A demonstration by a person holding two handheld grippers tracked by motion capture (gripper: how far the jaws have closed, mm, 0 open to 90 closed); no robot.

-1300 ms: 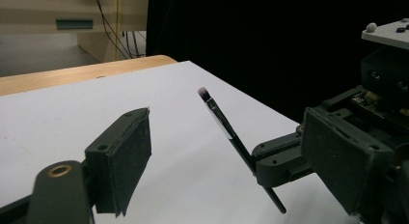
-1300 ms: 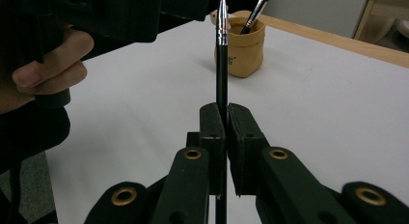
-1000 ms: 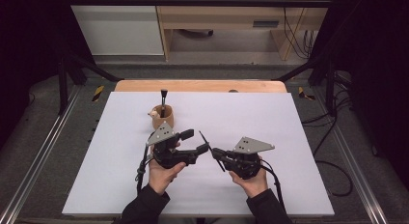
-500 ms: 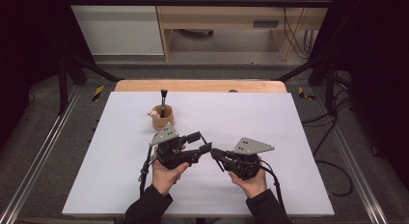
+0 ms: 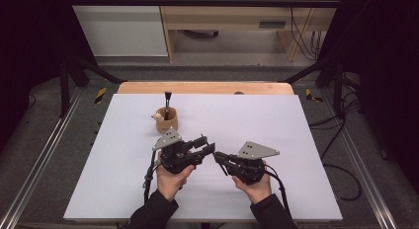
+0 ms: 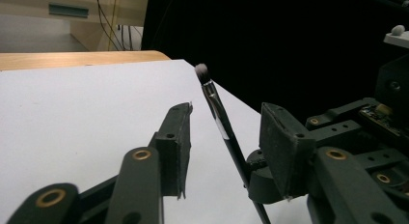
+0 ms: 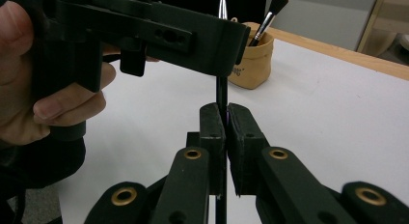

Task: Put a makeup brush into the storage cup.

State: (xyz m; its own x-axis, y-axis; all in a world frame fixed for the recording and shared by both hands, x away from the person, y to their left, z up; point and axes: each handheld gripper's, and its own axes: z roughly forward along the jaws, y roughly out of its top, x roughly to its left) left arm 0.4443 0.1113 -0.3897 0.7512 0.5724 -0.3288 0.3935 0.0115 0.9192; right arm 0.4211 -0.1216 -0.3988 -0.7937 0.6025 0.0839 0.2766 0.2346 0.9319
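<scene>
A thin black make-up brush [image 6: 218, 115] with a pale tip stands tilted between the pads of my left gripper [image 6: 226, 108]. Those jaws have just been closing, and a gap is left on each side of the brush. My right gripper [image 7: 225, 110] is shut on the brush's black handle [image 7: 222, 91]. In the high view the left gripper [image 5: 207, 146] and the right gripper [image 5: 220, 157] meet tip to tip over the front middle of the white table top [image 5: 276, 125].
A tan cup [image 5: 166, 121] holding a dark brush [image 5: 168, 98] stands behind the left gripper; the right gripper view has the cup [image 7: 253, 60] too. A wooden edge [image 5: 205, 87] runs along the table's far side.
The left gripper's jaws have narrowed around the brush. Both hands have kept their places.
</scene>
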